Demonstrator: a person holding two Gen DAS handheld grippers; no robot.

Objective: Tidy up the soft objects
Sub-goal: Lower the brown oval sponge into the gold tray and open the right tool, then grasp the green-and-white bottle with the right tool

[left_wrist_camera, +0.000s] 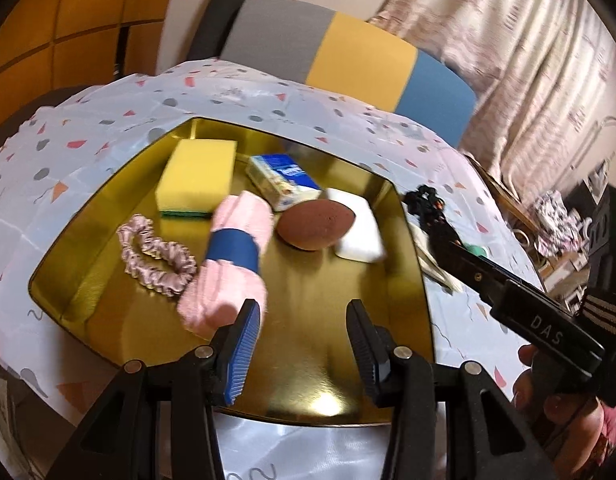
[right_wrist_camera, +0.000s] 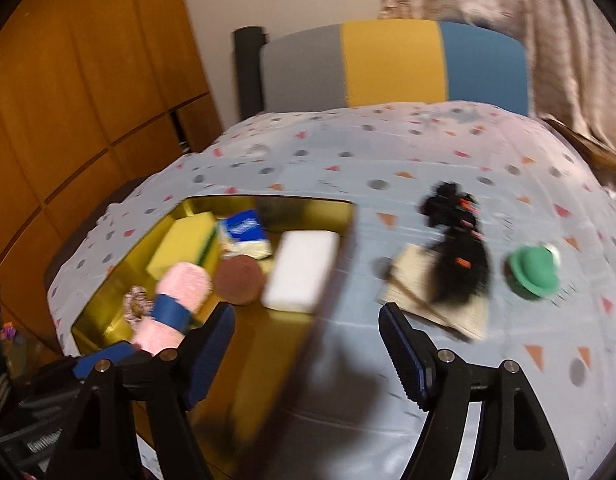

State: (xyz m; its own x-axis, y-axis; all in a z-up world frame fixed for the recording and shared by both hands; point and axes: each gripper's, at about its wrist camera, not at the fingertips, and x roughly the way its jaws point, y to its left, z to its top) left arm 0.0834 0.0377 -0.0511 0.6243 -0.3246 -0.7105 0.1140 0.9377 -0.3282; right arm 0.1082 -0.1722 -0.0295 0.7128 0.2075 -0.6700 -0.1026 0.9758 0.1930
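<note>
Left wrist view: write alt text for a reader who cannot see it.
A gold tray on a patterned tablecloth holds a yellow sponge, a tissue pack, a brown puff, a white sponge, a pink scrunchie and a rolled pink towel. The left tongs hang open over it, empty. The right tongs reach over the cloth beside the tray.

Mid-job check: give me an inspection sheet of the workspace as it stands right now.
Surface: table under a patterned cloth.
Job's things: gold tray holds yellow sponge, tissue pack, brown puff, white sponge, pink scrunchie, rolled pink towel.
Still outside the tray: black scrunchie, green piece, beige cloth.
Clutter: nothing seen.
Grippers: left tool open, empty, over the tray; right tool open, empty.
Cables: nothing seen.
Surroundings: striped chair, wooden panels, curtain.
</note>
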